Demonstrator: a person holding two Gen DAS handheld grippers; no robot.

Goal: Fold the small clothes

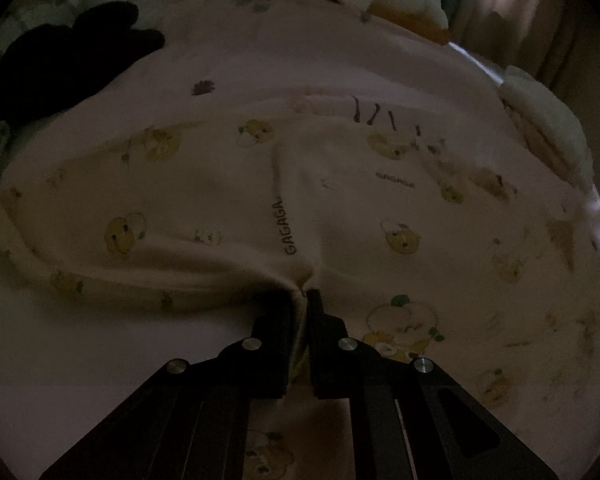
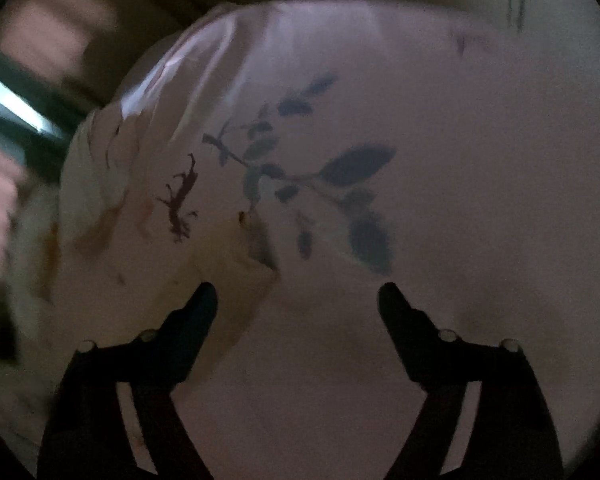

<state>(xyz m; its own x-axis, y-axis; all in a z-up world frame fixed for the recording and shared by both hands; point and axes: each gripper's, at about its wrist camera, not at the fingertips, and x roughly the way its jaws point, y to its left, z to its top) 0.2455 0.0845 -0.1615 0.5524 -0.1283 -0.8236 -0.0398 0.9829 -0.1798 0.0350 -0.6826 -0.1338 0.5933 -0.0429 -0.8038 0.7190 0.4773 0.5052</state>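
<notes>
Your left gripper (image 1: 300, 300) pinching the cream bear-print garment (image 1: 204, 200) spread on the pink bedsheet (image 1: 300, 60), black cloth (image 1: 60, 60) beyond, your right gripper (image 2: 298, 296) spread wide above leaf-printed sheet (image 2: 460, 160), fingers (image 2: 200, 304) empty.

Both wrist cameras look steeply down, close over the same pink sheet (image 2: 460, 160), right view blurred.

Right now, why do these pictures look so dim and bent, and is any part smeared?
Left wrist view: dim room light, fisheye bulge with black corners, yet the cream printed garment pinched in the left claw stays sharp enough to read its lettering. Right wrist view: equally dark, the left edge smeared by motion blur, the leaf-print sheet soft, the right claw open over it.
</notes>
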